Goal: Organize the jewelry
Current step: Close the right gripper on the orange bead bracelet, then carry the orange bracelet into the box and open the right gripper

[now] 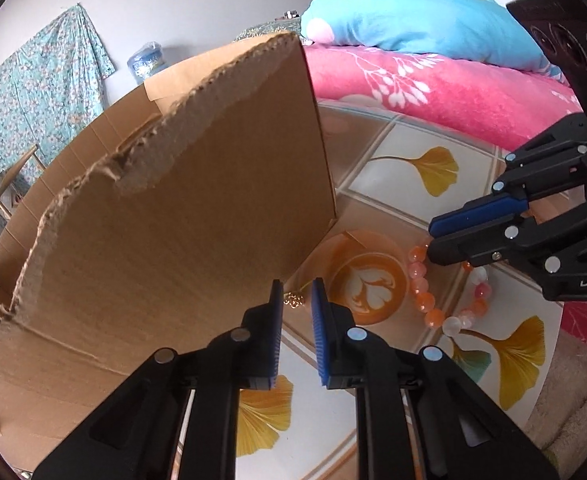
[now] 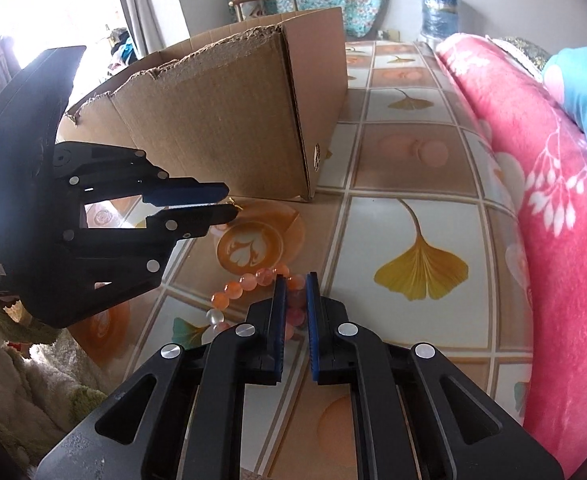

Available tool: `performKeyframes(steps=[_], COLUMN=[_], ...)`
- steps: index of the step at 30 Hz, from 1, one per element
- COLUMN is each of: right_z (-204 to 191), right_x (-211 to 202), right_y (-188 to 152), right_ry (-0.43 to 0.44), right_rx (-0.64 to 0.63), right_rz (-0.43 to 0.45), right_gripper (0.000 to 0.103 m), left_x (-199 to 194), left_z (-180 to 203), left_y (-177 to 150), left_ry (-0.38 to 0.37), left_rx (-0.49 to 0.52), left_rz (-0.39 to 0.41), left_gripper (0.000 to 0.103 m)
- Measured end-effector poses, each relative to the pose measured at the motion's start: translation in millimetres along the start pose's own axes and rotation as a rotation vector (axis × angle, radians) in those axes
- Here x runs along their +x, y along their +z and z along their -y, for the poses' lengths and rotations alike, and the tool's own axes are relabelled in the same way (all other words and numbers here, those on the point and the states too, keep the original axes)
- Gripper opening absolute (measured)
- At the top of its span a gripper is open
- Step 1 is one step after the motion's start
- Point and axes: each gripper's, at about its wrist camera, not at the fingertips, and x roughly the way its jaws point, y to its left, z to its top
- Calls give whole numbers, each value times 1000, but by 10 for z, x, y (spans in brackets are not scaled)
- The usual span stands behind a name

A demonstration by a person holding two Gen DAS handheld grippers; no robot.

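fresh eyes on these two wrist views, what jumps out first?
The torn-edged cardboard box dominates, standing open-topped on the ginkgo-leaf tablecloth. Just in front of it lies an orange and white bead bracelet, with the right gripper closed on its far side. The left gripper sits nearly shut over a small gold trinket at the box's near corner.

Two wrist fisheyes, each angled steeply down, close over the tabletop (image 1: 409, 136), sharing bead bracelet (image 2: 245, 284) and cardboard box (image 2: 229, 120)
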Motion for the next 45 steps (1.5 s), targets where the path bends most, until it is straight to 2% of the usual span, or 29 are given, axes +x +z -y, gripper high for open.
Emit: performKeyframes(steps=[3,8,16,28,45], right_z=[19,34,82,49,-169], right_x=[7,1,-3,-16,-282], right_y=[9,9,12,52,260], right_ry=[6,14,36,60,77], right_rx=[10,23,46,56,35], right_rz=[4,8,13,19,106], right_gripper=[8,8,8,7,7], left_x=[12,13,-31,-390,-917], left_z=[-20,-26,-2,-156,-440], left_y=[9,14,-35,-258,-432], left_ry=[-11,-41,-45,2,58], left_rx=[-9,-11,-28,-116,-231], left_rz=[-1,-3,-8,5,113], left_gripper=[13,3,2,2,2])
